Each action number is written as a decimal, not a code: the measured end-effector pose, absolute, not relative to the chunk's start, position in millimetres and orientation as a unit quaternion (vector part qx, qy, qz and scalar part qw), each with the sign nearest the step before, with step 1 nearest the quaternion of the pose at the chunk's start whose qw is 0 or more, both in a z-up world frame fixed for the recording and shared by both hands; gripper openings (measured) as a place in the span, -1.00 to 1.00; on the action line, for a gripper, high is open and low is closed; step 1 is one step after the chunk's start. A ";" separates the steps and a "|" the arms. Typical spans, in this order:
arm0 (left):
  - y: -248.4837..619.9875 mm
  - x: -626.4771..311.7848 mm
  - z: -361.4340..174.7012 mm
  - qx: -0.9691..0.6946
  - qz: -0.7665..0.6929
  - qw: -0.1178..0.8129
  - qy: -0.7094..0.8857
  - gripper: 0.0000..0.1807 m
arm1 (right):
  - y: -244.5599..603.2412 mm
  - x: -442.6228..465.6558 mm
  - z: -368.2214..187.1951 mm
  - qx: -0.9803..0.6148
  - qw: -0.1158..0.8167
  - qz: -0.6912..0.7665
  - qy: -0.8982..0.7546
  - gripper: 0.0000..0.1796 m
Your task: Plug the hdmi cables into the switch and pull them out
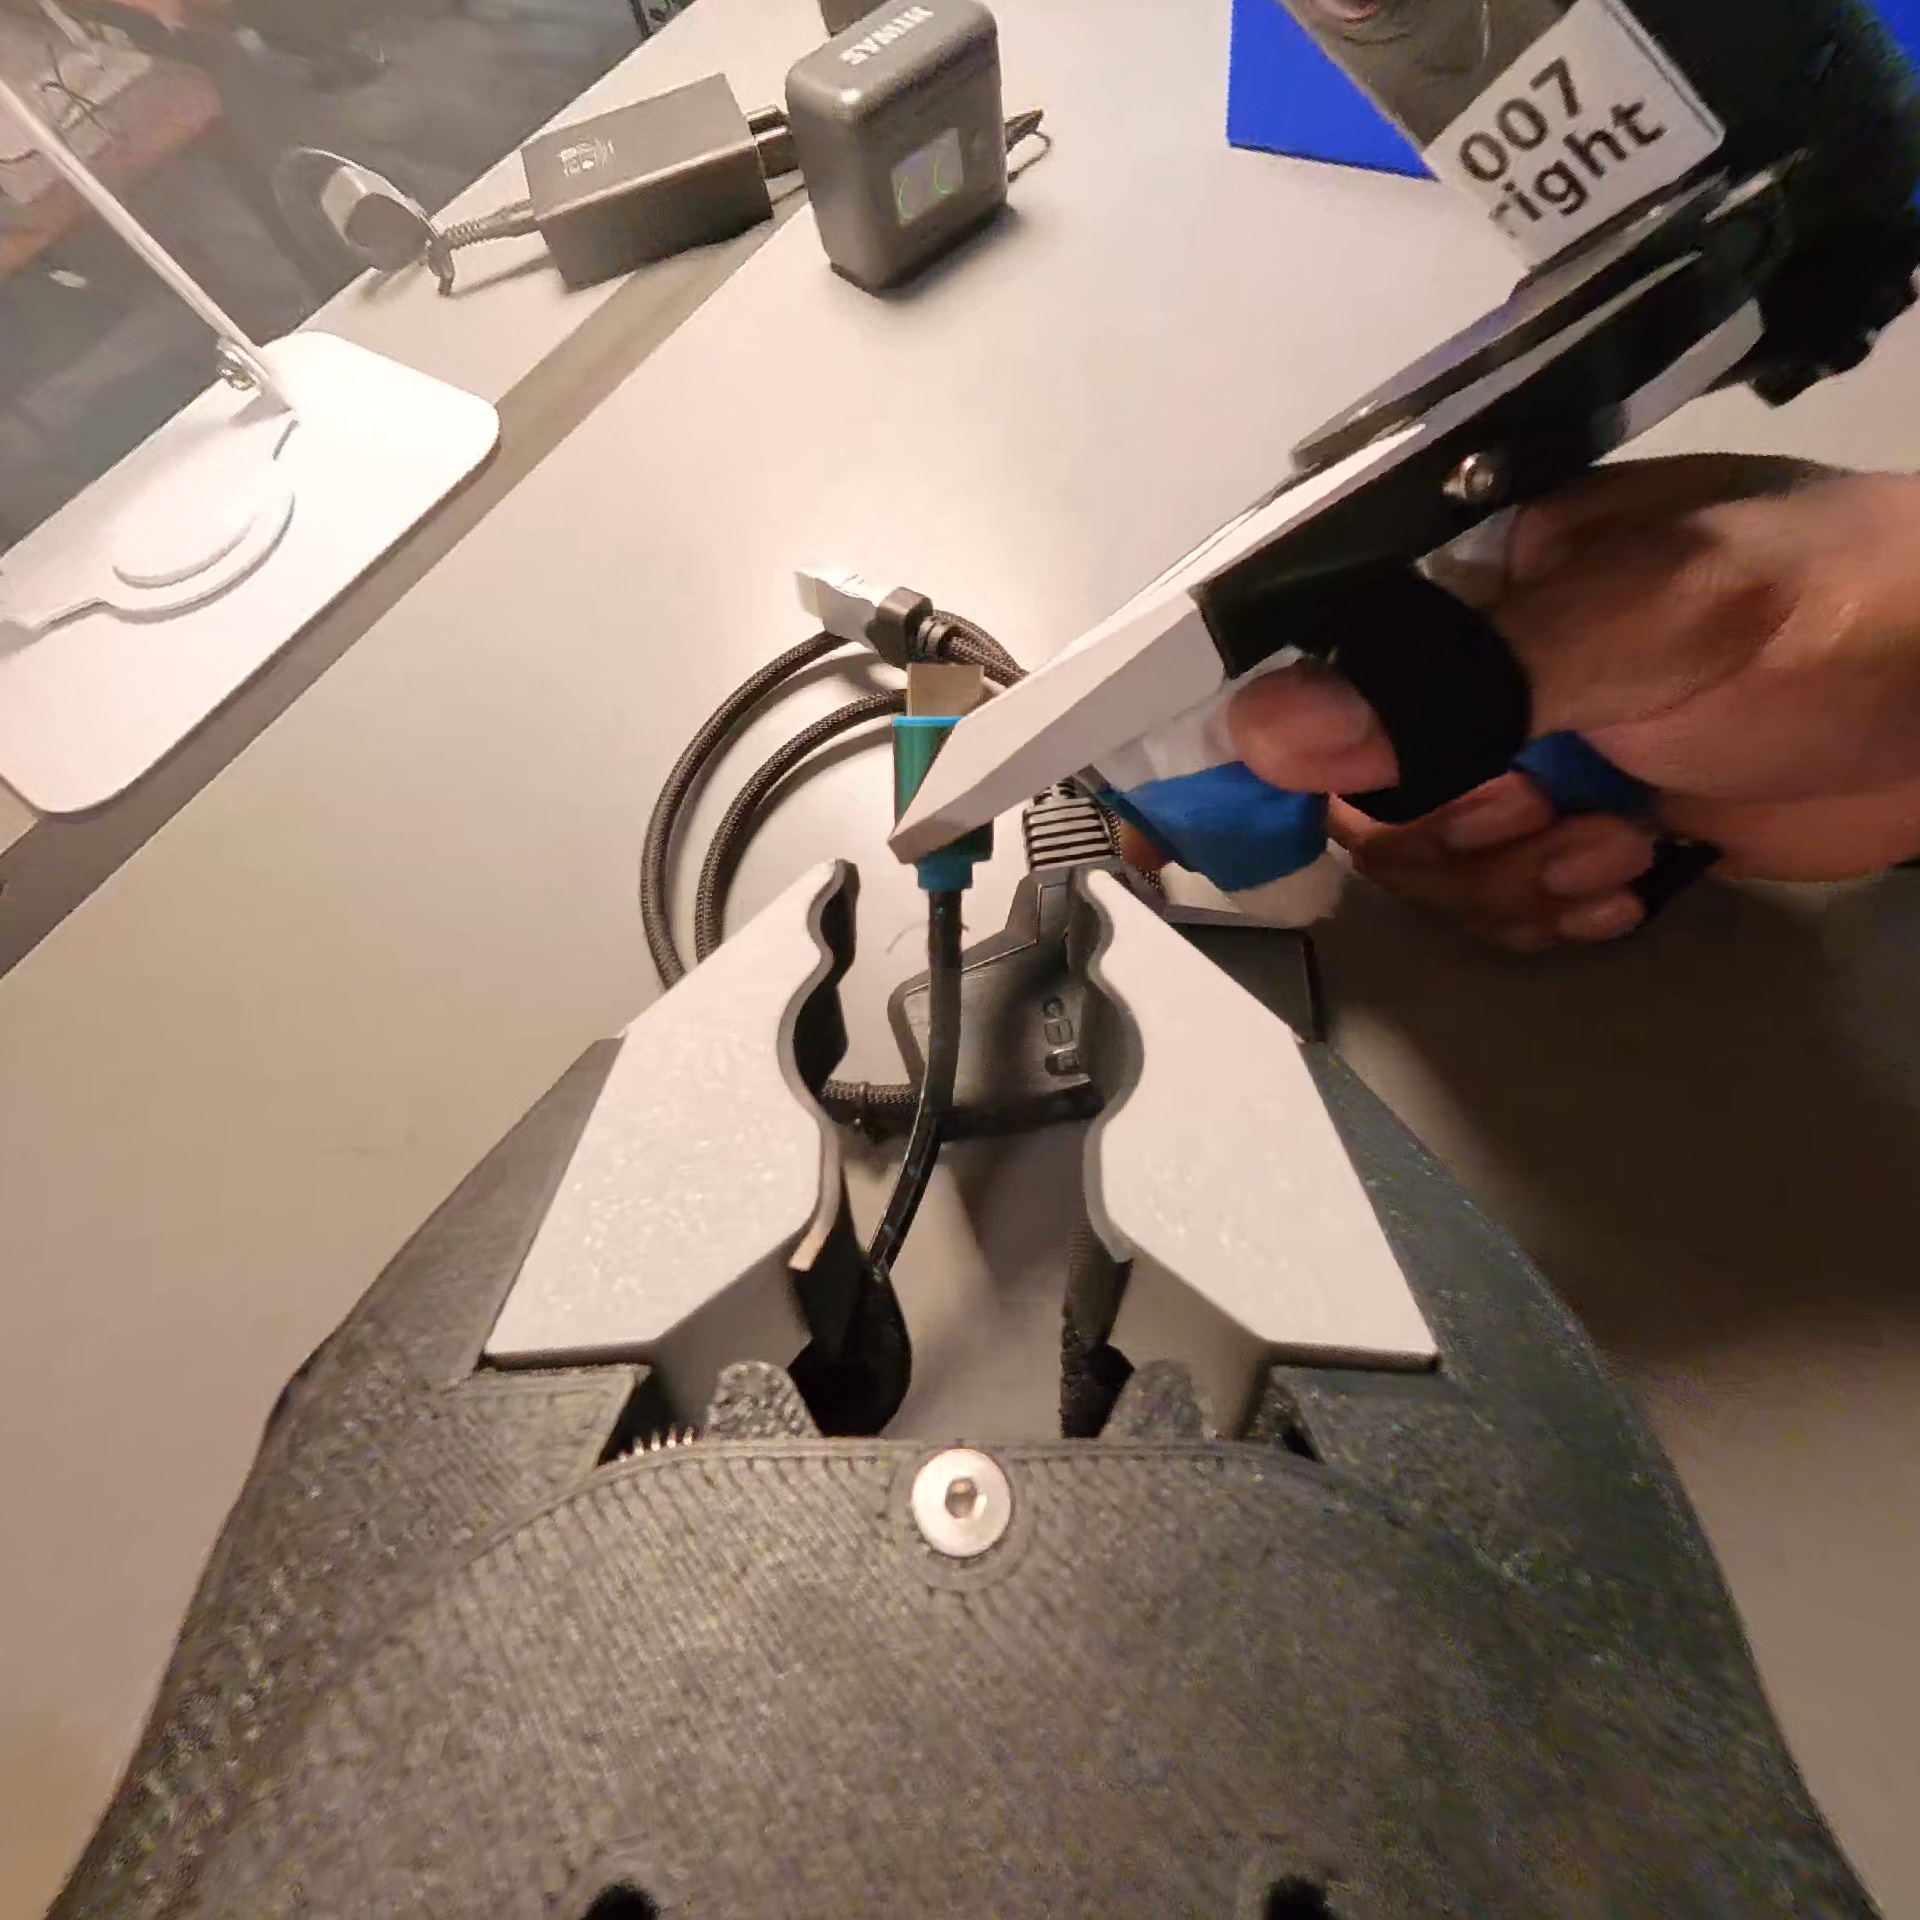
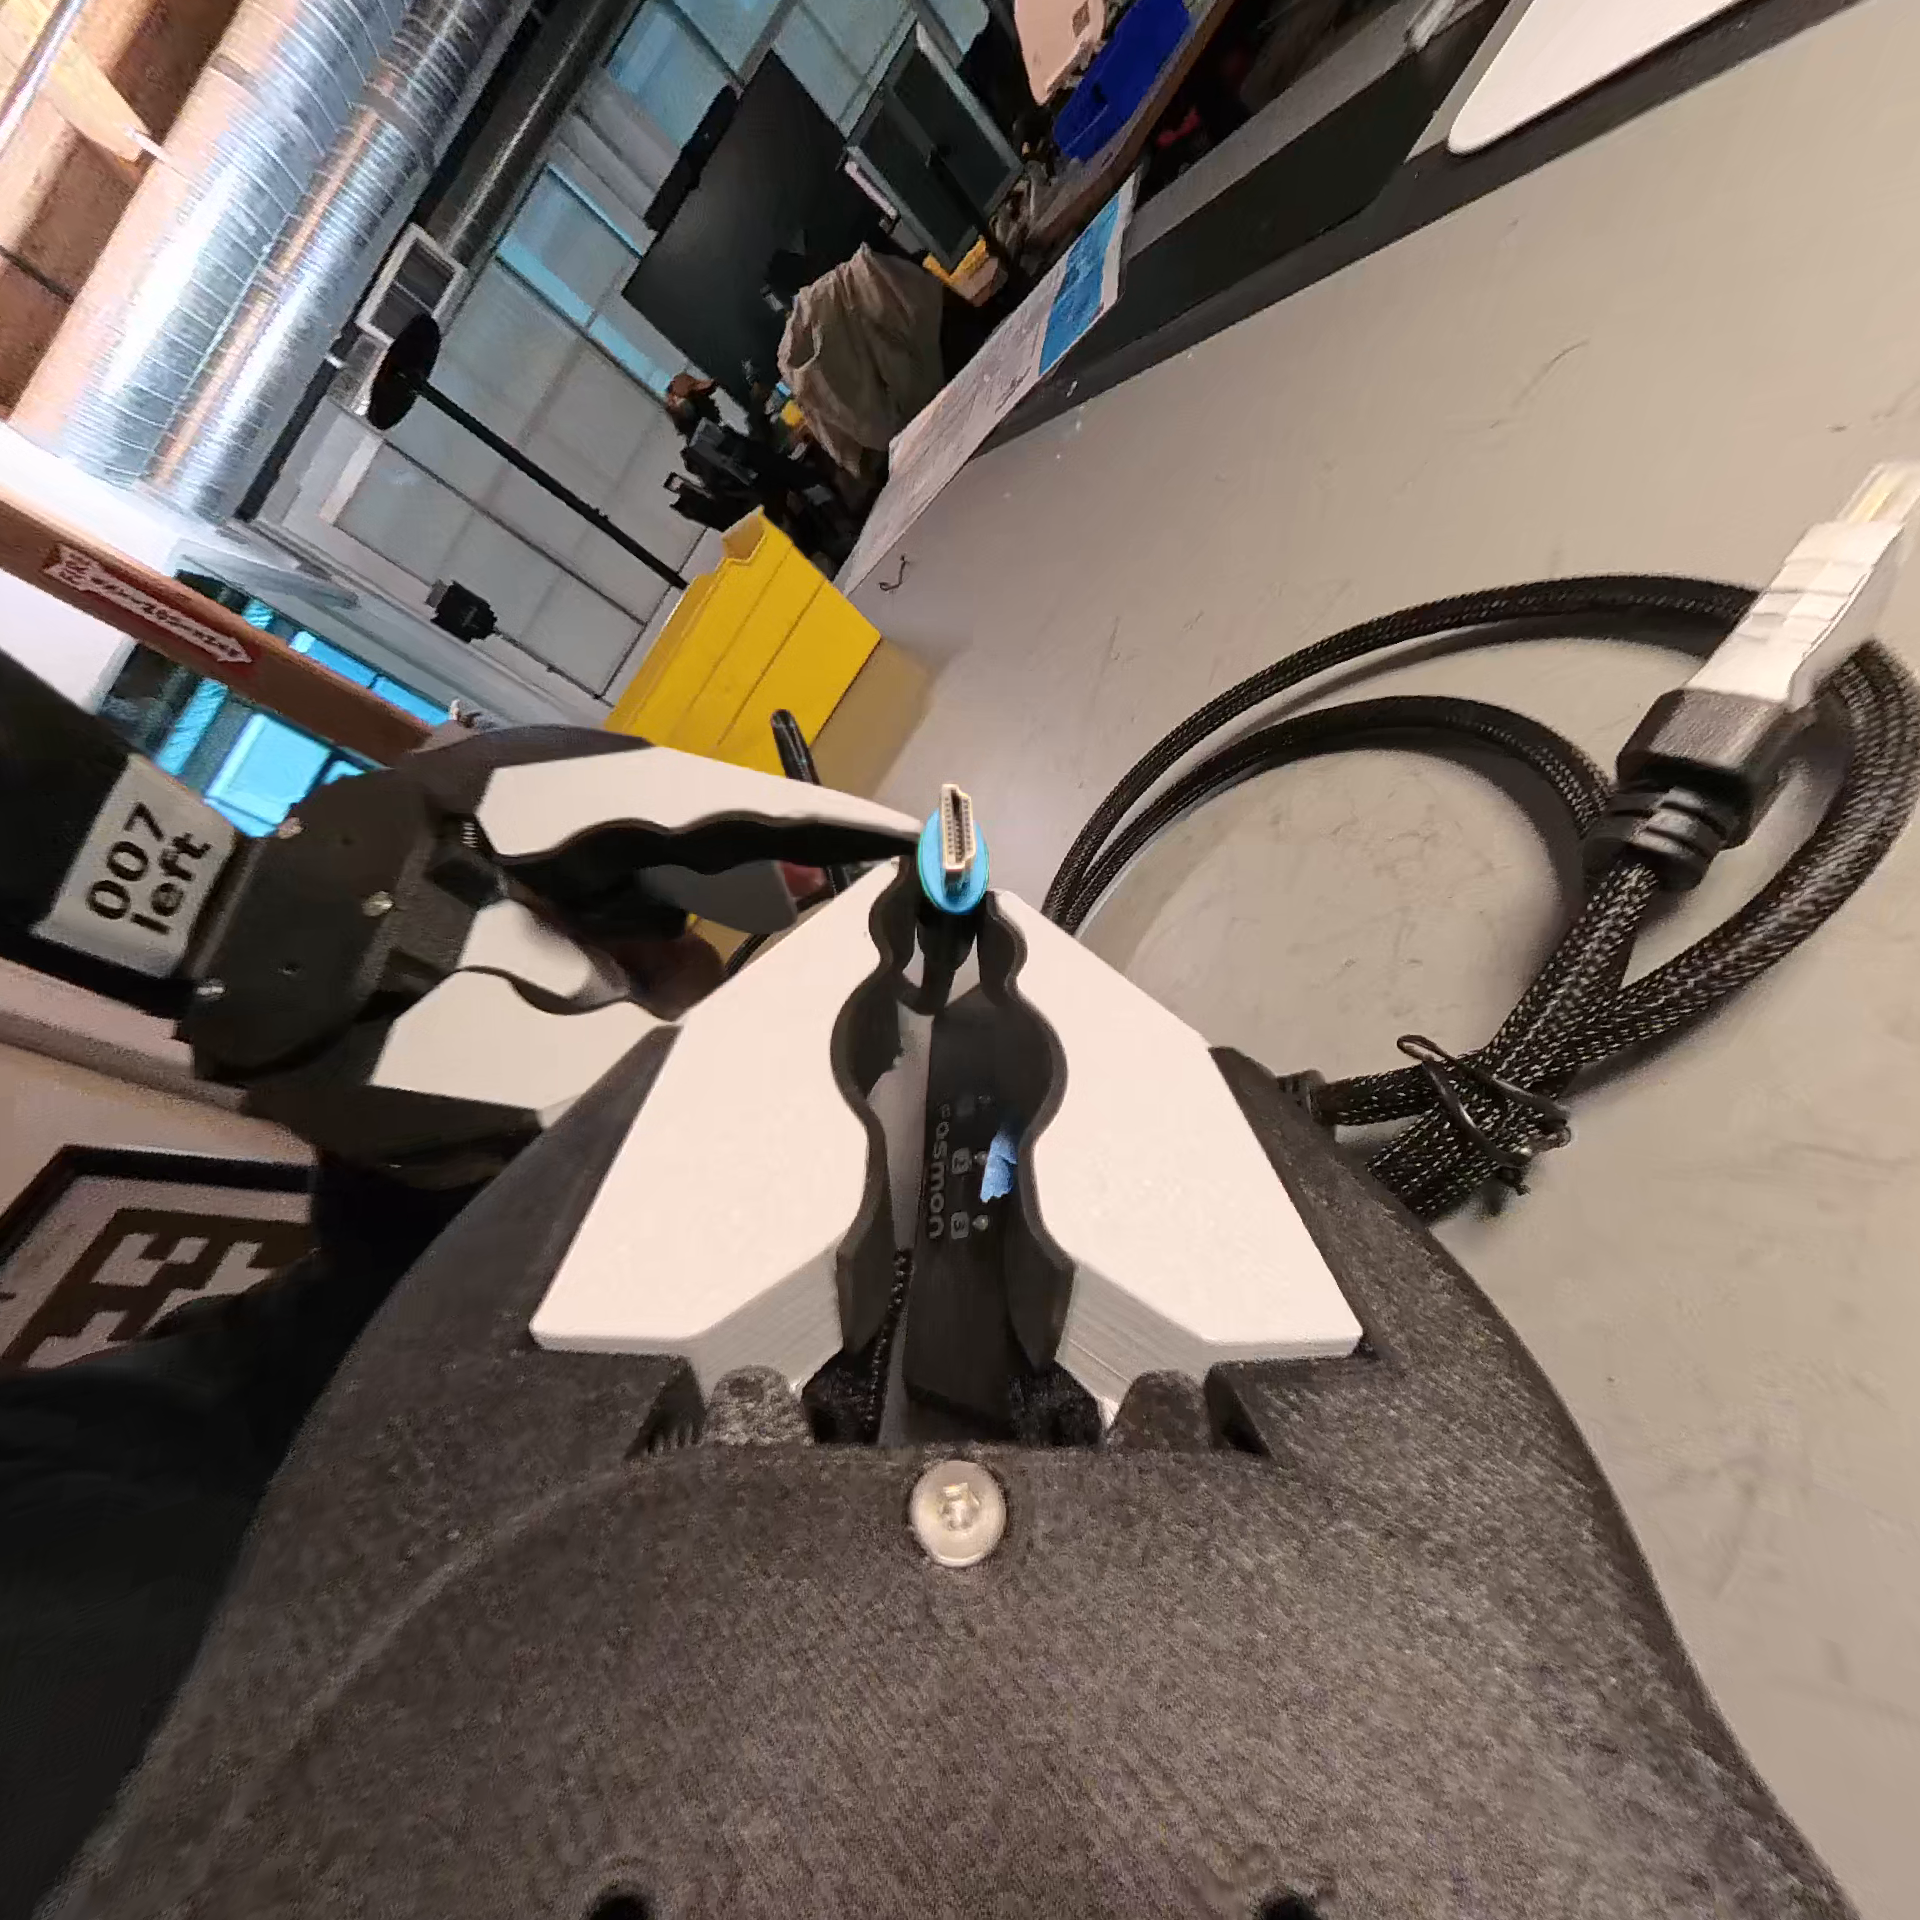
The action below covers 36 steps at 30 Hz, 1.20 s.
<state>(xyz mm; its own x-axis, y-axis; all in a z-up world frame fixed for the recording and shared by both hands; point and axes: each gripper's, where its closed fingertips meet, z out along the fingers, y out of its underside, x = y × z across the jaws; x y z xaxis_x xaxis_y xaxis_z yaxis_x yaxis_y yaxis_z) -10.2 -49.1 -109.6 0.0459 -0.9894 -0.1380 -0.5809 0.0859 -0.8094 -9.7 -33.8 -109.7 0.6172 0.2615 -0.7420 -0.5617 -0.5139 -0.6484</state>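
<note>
My right gripper is shut on a teal HDMI plug, whose metal end sticks out past the fingertips. In the left wrist view it comes in from the right and holds the plug above the table; the plug's black cable hangs down between my left fingers. My left gripper is open, its jaws on either side of the black switch. The switch also shows below the right fingers. A second HDMI plug, silver and black, lies on its coiled braided cable.
A grey charger cube, a black power adapter and a white stand base sit at the far left of the table. A blue sheet lies at the back. A hand holds the right gripper. A yellow bin stands beyond the table's edge. Less than 4 cm separates the two grippers' tips. The grey charger cube is about equally far from each gripper, around 30 cm.
</note>
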 end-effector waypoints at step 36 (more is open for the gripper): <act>-57.2 -80.4 -168.8 -0.623 -0.182 0.210 0.731 -0.87 | -78.3 -14.2 -171.9 -0.795 0.379 0.147 -0.450 0.09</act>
